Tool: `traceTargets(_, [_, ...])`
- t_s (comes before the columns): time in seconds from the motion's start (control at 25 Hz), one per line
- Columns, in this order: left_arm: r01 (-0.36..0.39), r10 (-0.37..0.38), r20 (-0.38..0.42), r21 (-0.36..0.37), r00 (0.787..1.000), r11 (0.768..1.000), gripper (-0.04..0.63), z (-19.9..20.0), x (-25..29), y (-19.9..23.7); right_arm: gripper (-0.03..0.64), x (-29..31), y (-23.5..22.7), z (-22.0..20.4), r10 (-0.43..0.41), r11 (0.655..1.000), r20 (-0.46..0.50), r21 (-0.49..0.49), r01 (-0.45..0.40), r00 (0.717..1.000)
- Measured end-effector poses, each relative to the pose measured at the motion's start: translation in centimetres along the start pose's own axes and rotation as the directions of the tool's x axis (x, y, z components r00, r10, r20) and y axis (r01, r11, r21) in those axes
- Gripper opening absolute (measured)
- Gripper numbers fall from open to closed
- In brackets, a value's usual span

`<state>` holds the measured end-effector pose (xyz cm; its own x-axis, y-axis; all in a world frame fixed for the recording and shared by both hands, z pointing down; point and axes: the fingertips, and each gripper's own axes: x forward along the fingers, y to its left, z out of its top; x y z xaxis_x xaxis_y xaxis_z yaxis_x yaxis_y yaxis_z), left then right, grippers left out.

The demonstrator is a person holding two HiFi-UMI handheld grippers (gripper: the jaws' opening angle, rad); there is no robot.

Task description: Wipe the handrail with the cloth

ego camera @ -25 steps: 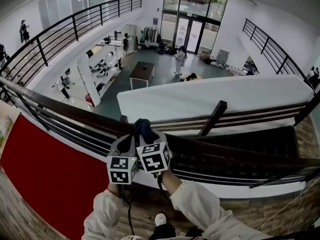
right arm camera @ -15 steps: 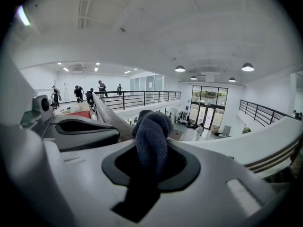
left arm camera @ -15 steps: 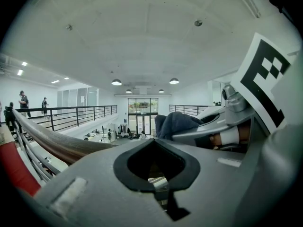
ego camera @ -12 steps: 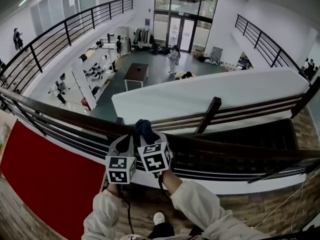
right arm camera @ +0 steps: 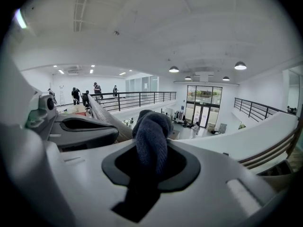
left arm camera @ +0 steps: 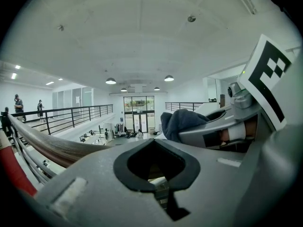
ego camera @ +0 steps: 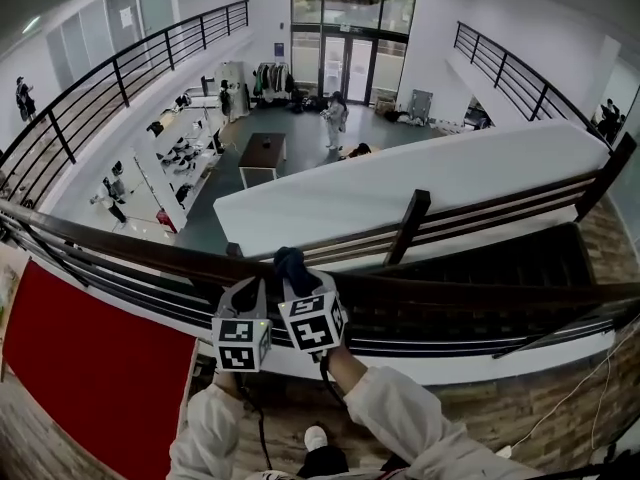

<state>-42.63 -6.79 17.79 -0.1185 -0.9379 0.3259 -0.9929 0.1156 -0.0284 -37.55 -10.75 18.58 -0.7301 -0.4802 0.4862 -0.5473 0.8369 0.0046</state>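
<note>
– Two hand-held grippers at the railing, then. How do they sit?
– Side by side, nearly touching, both pointing away from the person toward the dark wooden handrail (ego camera: pixel 480 293). The left hand-held gripper (ego camera: pixel 246 286) is just beside the right hand-held gripper (ego camera: pixel 292 273), and their marker cubes face up toward the head camera.
– And the cloth?
– The cloth (ego camera: pixel 289 262) is dark blue and bunched into a thick wad. The right hand-held gripper's own view shows its jaws clamped on it. The wad rises out from between them and folds over at the top.
– Is it on the rail?
– In the head view it lies over the top of the handrail. Whether it presses on the wood cannot be told.
– What about the left one?
– Its jaws are closed together with nothing between them. Only the small opening in the pads is left, and the hall shows through it. In that view the handrail runs off to the left and the cloth sits just to the right.
– Anything else?
– White sleeves (ego camera: pixel 400 418) reach up from the bottom edge, and an open hall lies below the railing.
</note>
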Motion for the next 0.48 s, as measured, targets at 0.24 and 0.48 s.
traceTargets(0.24, [0.032, -0.032, -0.008, 0.01, 0.999, 0.999, 0.003, 0.4, 1.1, -3.6, 0.094, -2.0, -3.1, -1.0, -0.026, 0.999, 0.008, 0.026, 0.025, 1.0])
traceTargets(0.48, [0.065, -0.065, 0.0, 0.044, 0.998, 0.997, 0.003, 1.5, 1.8, -7.1, 0.094, -4.2, -6.2, -2.0, -0.058, 0.997, 0.011, 0.047, 0.057, 0.998])
